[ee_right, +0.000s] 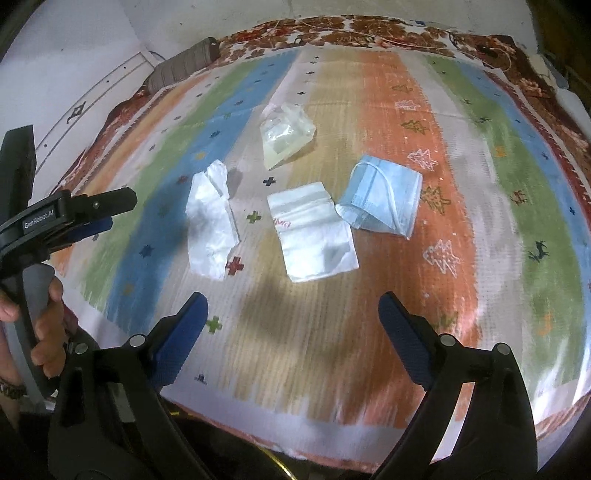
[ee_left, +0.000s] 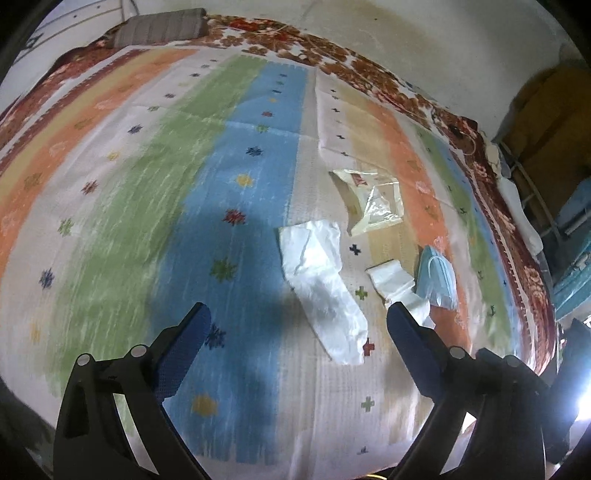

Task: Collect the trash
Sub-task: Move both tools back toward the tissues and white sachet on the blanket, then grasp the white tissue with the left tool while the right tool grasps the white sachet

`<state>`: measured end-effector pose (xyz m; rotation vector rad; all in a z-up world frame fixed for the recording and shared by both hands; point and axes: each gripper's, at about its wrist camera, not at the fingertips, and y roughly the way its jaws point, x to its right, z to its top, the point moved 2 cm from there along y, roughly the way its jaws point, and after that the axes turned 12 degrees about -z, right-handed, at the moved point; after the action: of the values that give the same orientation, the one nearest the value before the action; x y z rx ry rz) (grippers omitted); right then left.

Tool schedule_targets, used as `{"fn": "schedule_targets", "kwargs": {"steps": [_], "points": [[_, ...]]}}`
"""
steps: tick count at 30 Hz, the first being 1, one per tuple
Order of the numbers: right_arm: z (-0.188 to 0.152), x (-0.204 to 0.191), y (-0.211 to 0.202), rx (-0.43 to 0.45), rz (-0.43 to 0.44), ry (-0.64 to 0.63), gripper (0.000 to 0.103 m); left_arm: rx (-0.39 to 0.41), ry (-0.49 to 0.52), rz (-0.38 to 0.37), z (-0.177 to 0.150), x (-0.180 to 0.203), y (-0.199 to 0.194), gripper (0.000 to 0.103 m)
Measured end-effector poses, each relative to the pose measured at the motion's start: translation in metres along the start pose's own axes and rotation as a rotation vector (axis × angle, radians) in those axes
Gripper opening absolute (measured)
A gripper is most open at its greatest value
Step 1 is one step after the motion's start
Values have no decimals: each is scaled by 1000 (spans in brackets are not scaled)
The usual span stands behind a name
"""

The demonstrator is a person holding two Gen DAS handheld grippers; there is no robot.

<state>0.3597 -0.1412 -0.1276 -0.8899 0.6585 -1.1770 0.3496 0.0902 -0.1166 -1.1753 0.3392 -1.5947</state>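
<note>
Several pieces of trash lie on a striped bed cover (ee_right: 369,332): a crumpled white tissue (ee_right: 212,225) (ee_left: 321,284), a flat white wrapper (ee_right: 314,236) (ee_left: 395,284), a blue face mask (ee_right: 384,195) (ee_left: 437,277) and a clear plastic bag (ee_right: 286,133) (ee_left: 373,201). My left gripper (ee_left: 299,314) is open and empty, just short of the tissue; it also shows at the left of the right wrist view (ee_right: 107,210). My right gripper (ee_right: 291,306) is open and empty, hovering short of the white wrapper.
A grey-brown pillow (ee_left: 162,27) (ee_right: 184,66) lies at the far end by the wall. A floral red blanket (ee_left: 509,221) edges the cover. The bed's right edge drops off to furniture (ee_left: 572,258).
</note>
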Motion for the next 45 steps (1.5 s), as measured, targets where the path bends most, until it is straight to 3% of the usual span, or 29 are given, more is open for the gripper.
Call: {"fn": "schedule_targets", "kwargs": {"steps": [7,10,16,18,22,25,27,29,31,33,45], "points": [[13,-1,25,-18,-8,-11,77,-32,-24,-6,7,-13,28,86],[15,1,32,-6,-38,-7,64,-35,-52,-5,13,-19,38,80],[18,7,50,-30,-41,12,62,-38,-88,-4,21,-25,56,72],[18,9,58,-46,-40,15,58,-39,-83,-21,24,-23,62,69],[15,11,76,-80,-33,31,51,-30,-106,-61,25,-25,73,54],[17,5,77,-72,-34,16,46,-31,-95,-28,22,-27,80,44],[17,1,79,-72,-45,-2,35,-40,-52,-13,20,-23,85,37],[16,-2,79,-74,-56,-14,26,-48,-25,-6,18,-21,88,13],[16,-5,78,-78,-55,-32,14,-73,-29,13,16,-22,91,1],[17,-7,75,-83,-44,-38,6,-74,-65,-25,18,-23,86,1],[20,-13,11,-17,25,-43,4,8,-53,-94,19,3,23,1]]}}
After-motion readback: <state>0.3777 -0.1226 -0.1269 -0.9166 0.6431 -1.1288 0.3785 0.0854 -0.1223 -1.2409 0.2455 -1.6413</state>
